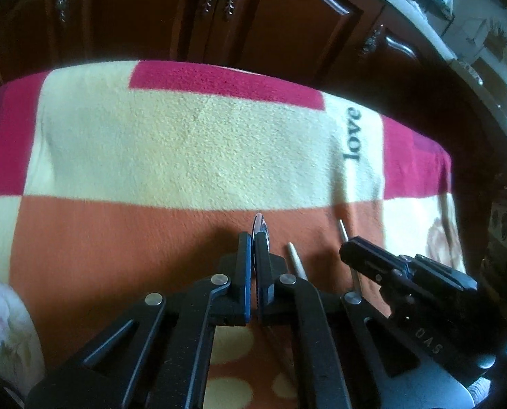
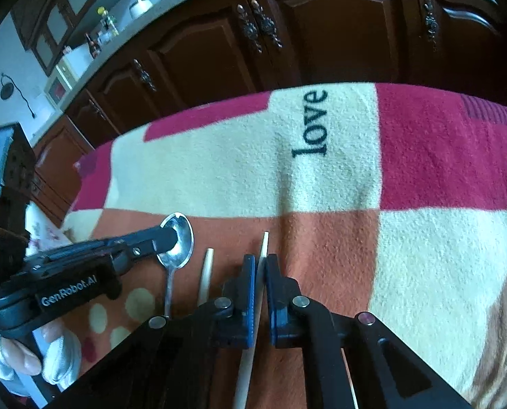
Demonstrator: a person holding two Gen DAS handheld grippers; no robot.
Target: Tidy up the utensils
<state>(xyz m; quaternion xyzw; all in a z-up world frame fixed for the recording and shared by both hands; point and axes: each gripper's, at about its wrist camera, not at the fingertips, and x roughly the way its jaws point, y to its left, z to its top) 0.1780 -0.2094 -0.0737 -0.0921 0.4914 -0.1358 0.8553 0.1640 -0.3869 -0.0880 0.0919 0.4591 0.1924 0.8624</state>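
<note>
Left gripper (image 2: pixel 175 238) pinches spoon (image 2: pixel 180 242) bowl; right gripper (image 2: pixel 260 269) apparently grips a chopstick (image 2: pixel 263 252). Slick bowl may slip.

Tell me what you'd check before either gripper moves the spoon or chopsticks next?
1. Left gripper shut on the spoon bowl: ok.
2. Right gripper shut on one chopstick: ok.
3. Second chopstick lies free on the blanket between them: ok.
4. Grippers apart, not touching: ok.
5. Spoon lifted off the blanket: cannot tell.
6. Place to put the utensils in view: not ok.
</note>
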